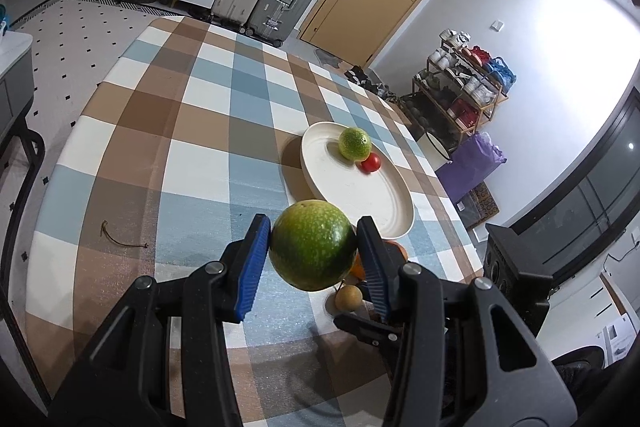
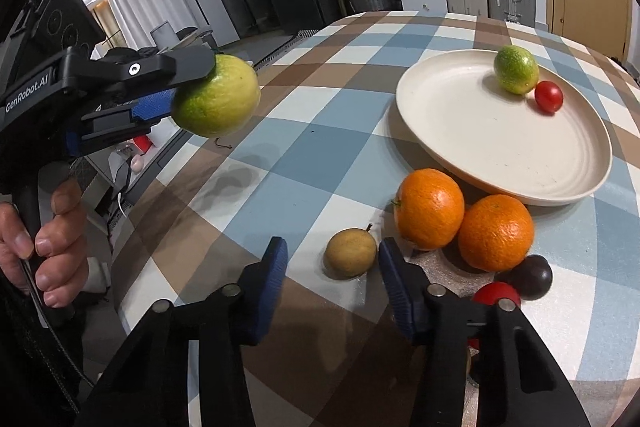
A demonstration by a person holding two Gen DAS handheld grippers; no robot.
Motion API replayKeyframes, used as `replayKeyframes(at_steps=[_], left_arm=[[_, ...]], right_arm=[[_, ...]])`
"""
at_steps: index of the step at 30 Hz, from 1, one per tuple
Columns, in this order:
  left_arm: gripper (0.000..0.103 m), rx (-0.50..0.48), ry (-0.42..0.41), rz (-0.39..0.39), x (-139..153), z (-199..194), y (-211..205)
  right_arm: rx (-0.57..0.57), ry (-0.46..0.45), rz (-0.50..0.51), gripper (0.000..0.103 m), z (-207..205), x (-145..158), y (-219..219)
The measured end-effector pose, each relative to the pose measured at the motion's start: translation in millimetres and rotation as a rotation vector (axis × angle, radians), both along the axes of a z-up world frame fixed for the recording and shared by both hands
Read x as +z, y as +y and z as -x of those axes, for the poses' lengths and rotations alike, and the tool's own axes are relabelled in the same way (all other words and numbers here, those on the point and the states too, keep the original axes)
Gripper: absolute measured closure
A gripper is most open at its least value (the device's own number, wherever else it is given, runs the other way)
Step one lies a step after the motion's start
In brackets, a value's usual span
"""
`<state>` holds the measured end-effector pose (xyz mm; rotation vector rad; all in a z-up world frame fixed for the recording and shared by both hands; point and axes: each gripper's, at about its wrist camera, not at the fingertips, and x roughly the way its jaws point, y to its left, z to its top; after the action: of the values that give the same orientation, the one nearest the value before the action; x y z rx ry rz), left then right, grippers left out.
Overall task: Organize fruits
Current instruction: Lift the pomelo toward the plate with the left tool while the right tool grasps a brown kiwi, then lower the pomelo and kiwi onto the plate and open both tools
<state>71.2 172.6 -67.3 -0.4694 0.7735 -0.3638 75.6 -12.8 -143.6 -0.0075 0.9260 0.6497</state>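
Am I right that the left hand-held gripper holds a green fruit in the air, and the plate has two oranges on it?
Not quite. The plate holds a small green fruit and a tomato; the oranges lie on the table beside it, as the right wrist view shows. The rest is correct.

Black gripper frames, blue ribbed fingers (image 2: 276, 283)

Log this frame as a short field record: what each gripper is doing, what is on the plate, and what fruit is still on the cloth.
left gripper: shut on the large green fruit, held above the table
right gripper: open, empty, low over the small yellow-brown fruit
plate: holds a smaller green fruit and a small red fruit, touching
on tablecloth: two oranges side by side, the yellow-brown fruit, a dark round fruit, a red fruit partly hidden
task state: unfinished
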Motion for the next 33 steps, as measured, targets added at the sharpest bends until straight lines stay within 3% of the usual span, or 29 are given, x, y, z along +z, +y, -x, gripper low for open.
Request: replayKeyframes(at_steps=[3, 10, 19, 24, 33], left_arm=[[0.061, -0.008, 0.000, 0.003, -1.3, -1.2, -1.3], [0.061, 0.002, 0.002, 0.002, -2.6, 0.0, -3.4], [0.061, -0.023, -0.002, -0.007, 0.8, -3.0, -12.1], [0.061, -0.046, -0.003, -0.005, 7.4, -13.4, -26.7], [0.061, -0.101, -0.010, -0.026, 23.1, -50.8, -66.9]], right_arm=[[0.003, -0.018, 0.016, 0.077, 1.7, -1.4, 3.0], [-0.003, -0.028, 0.005, 0.077, 2.8, -1.6, 1.2], [0.022, -0.077, -0.098, 0.077, 11.0, 19.6, -11.1], [-0.026, -0.142, -0.128, 0.077, 10.8, 38.1, -29.0], [-0.099, -0.169, -0.213, 0.077, -7.6, 64.0, -73.5]])
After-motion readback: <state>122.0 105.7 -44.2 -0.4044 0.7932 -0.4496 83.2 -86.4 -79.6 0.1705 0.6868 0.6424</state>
